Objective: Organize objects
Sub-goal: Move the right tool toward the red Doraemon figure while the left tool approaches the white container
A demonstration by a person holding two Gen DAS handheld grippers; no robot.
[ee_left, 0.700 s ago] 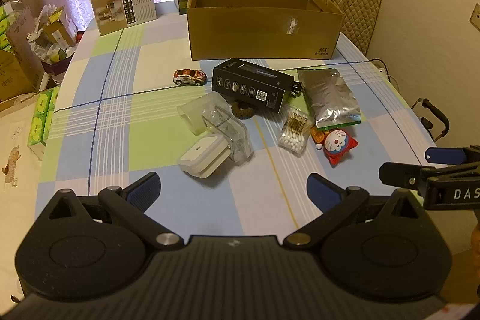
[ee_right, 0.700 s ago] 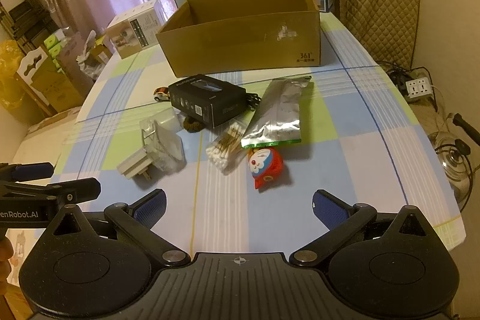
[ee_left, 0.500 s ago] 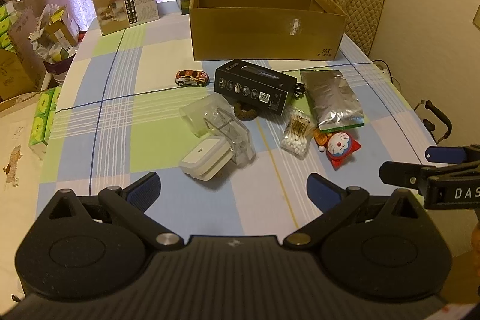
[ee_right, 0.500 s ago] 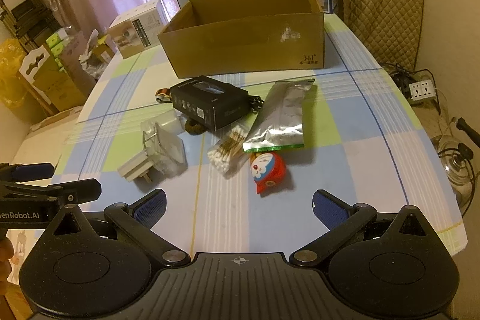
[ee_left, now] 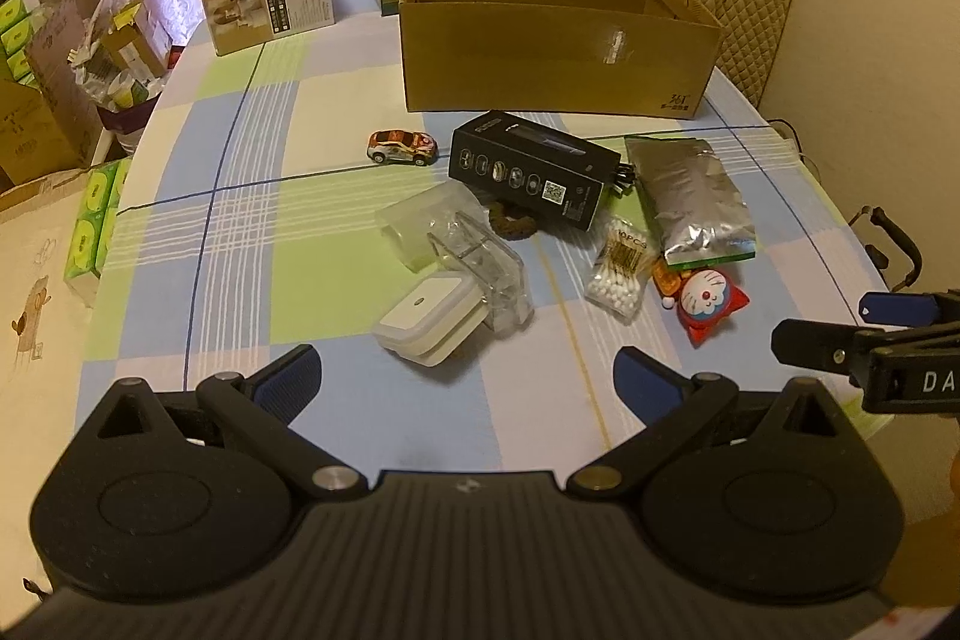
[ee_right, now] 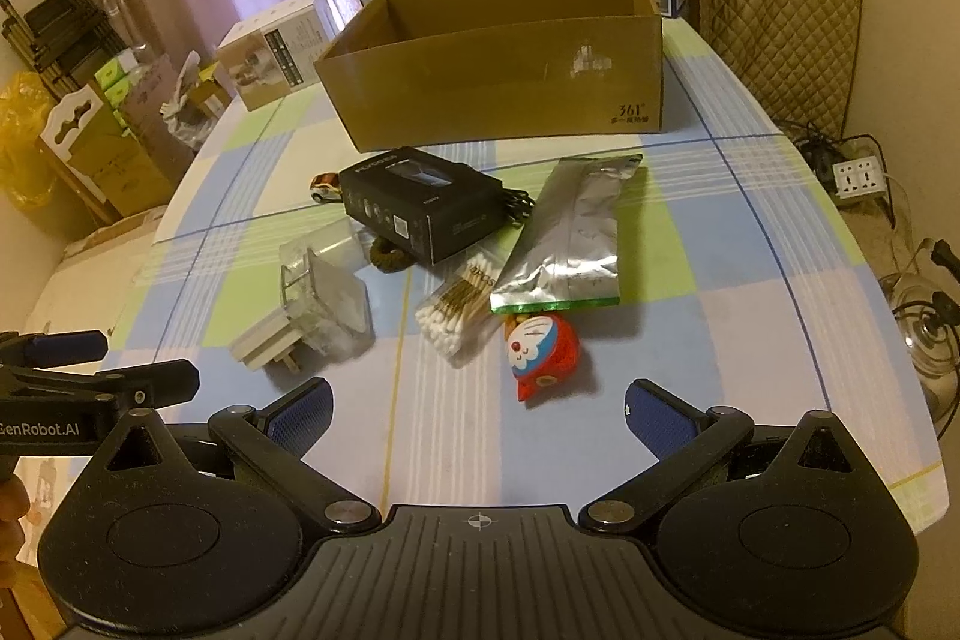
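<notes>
A cluster of small items is laid on a checked tablecloth (ee_left: 198, 232), catalogued left to right: toy car (ee_left: 401, 147), white plug (ee_left: 429, 316) against a clear case (ee_left: 480, 262), black box (ee_left: 534, 175), swab packet (ee_left: 621, 271), foil pouch (ee_left: 693, 196), red Doraemon toy (ee_left: 711, 301). An open carton (ee_left: 558, 58) is stood behind them.

The left gripper (ee_left: 467, 376) is held spread and unloaded, just short of the plug. The right gripper (ee_right: 478, 409) is likewise spread and unloaded, the Doraemon toy being just ahead of it.

Bare cloth is seen at the left of the cluster and along the near edge.
</notes>
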